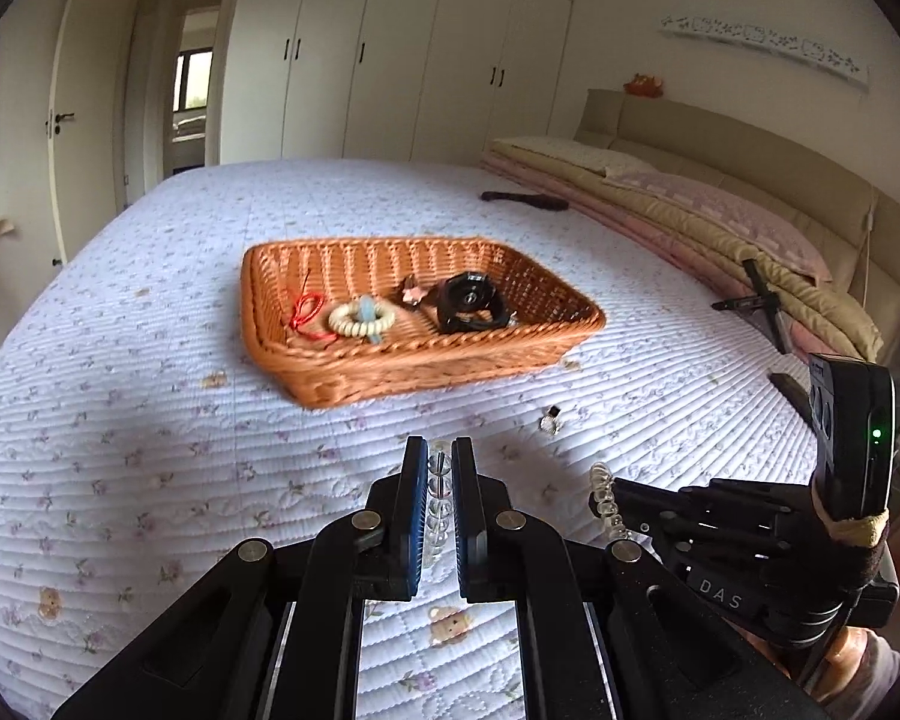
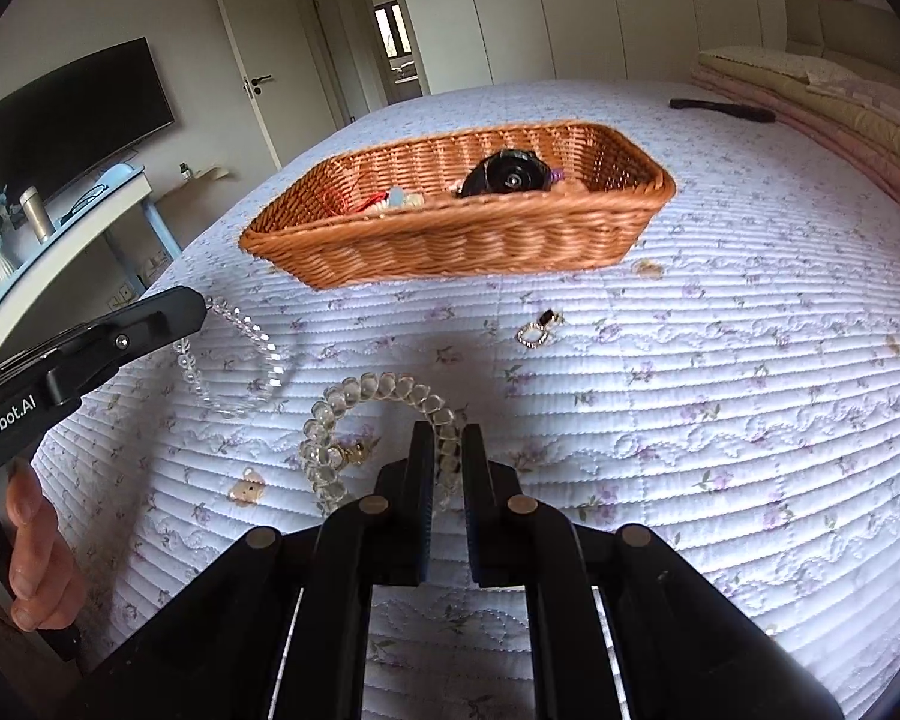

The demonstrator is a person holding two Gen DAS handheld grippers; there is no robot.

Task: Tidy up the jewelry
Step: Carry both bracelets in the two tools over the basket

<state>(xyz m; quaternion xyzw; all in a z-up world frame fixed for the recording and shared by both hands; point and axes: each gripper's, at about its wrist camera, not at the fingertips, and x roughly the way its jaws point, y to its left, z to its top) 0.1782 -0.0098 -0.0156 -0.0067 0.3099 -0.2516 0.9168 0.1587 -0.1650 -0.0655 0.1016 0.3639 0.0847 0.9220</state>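
An orange wicker basket [image 1: 390, 369] [image 2: 468, 240] sits on the bed, holding a red cord [image 1: 306, 309], a cream bead bracelet [image 1: 361, 318] and a black watch [image 1: 469, 303] [image 2: 507, 175]. My left gripper [image 1: 440, 456] is shut on a clear bead bracelet [image 1: 438, 498], which hangs from it above the quilt in the right wrist view [image 2: 240, 360]. My right gripper [image 2: 448, 438] is shut on a clear spiral coil bracelet [image 2: 354, 420], also seen in the left wrist view [image 1: 606, 501]. A small earring [image 1: 551, 419] [image 2: 537, 330] lies on the quilt in front of the basket.
The flowered quilt [image 1: 150, 420] covers the bed. Folded blankets and pillows [image 1: 690, 210] lie along the headboard at right. A dark strap [image 1: 525, 199] lies behind the basket. A black tripod-like object [image 1: 762, 300] rests at right. A desk with a monitor [image 2: 72, 132] stands left.
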